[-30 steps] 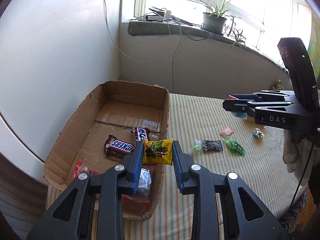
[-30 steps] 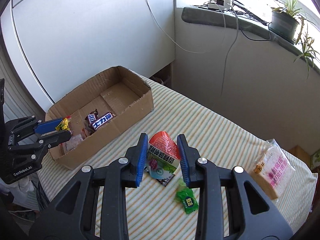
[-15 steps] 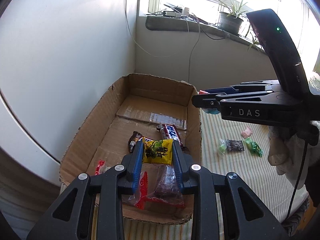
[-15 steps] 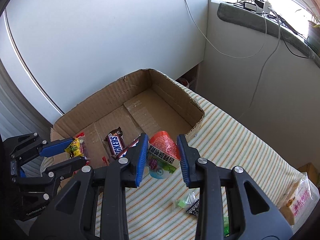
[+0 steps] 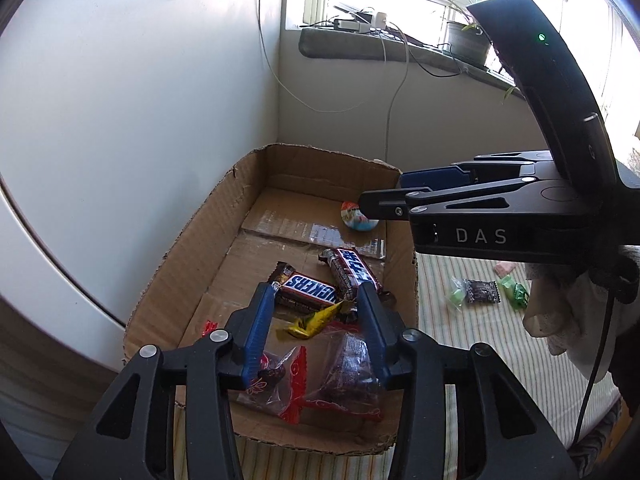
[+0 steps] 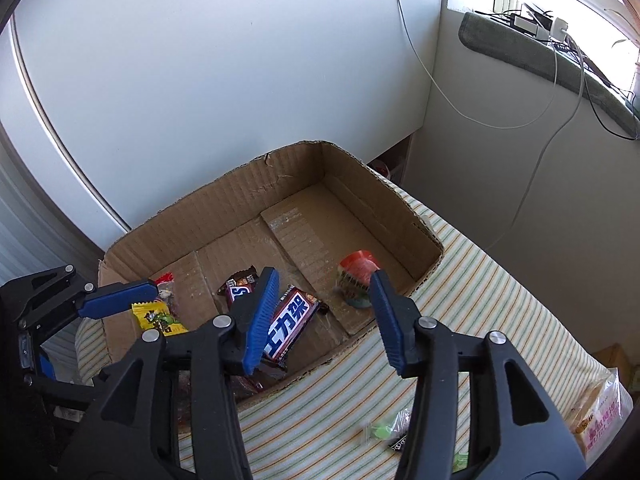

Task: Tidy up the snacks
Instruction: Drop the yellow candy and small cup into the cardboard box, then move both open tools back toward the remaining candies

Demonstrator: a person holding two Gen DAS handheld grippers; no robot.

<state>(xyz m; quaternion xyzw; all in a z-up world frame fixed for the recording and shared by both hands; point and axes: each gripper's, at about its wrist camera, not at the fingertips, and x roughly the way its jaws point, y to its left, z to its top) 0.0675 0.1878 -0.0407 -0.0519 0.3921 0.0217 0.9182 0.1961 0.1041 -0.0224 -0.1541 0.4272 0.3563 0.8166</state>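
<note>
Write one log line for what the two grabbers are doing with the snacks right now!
left gripper: opening, yellow candy dropping | right gripper: opening, egg snack released | cardboard box: receiving both

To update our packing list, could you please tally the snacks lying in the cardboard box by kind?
Snickers bars: 2
yellow packet: 1
egg-shaped sweet: 1
clear red-edged packets: 2
Total: 6
</note>
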